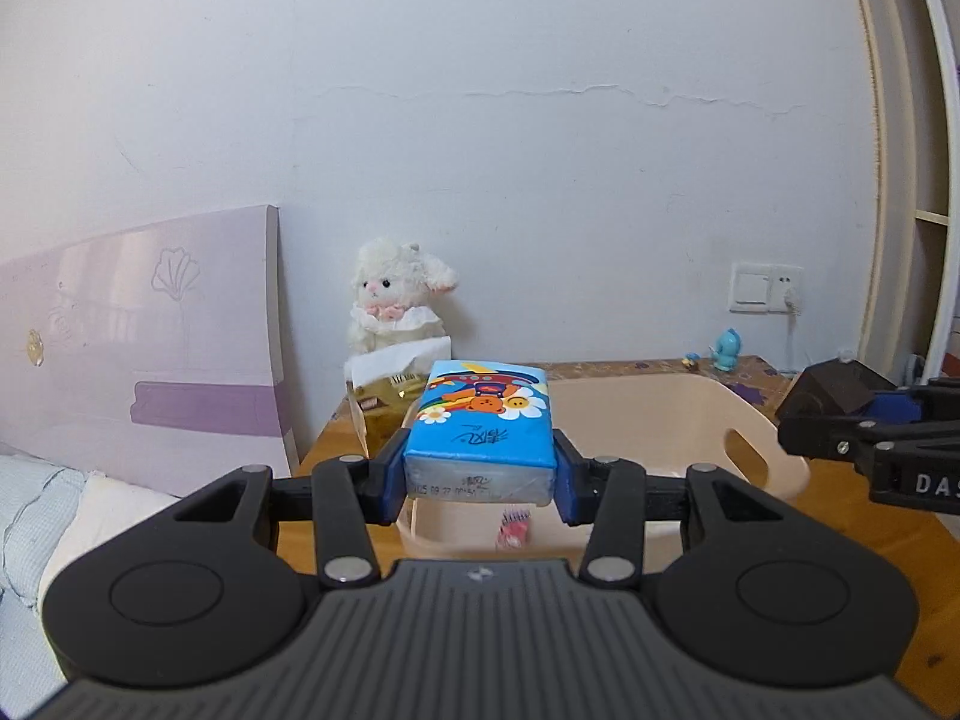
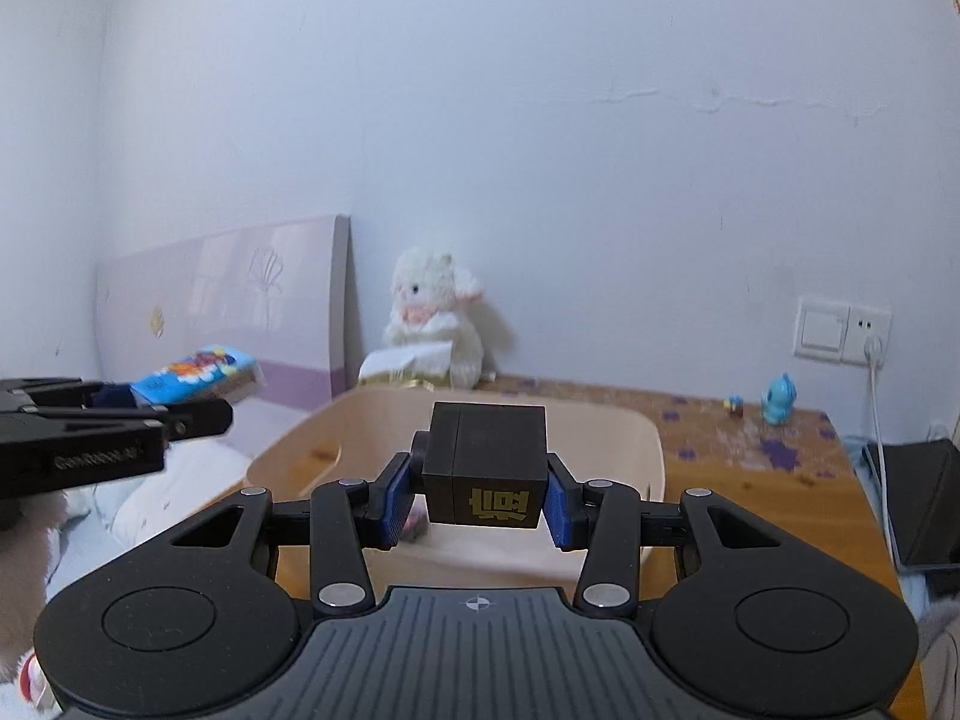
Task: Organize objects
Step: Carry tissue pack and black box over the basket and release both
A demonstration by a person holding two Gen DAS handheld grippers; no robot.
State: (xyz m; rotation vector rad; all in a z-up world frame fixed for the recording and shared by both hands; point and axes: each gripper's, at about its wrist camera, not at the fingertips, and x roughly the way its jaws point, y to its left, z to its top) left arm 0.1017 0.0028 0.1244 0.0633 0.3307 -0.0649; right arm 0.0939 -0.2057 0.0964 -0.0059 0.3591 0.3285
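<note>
Two loads are pinched: a soft, light tissue pack (image 1: 480, 432) by the left gripper (image 1: 480, 474), a rigid black box (image 2: 487, 462) by the right gripper (image 2: 480, 498), above the basket (image 1: 690, 408)

One tissue pack (image 1: 480, 429), one black box (image 2: 486, 462), one basket (image 1: 672, 420), one plush lamb (image 1: 399, 300), two figurines (image 1: 726, 350).

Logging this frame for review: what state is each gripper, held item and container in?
left gripper: shut on tissue pack
tissue pack: held above the basket
right gripper: shut on black box
black box: closed, held over the basket
basket: upright on the table, a small red item inside
wall socket: cable plugged in
</note>
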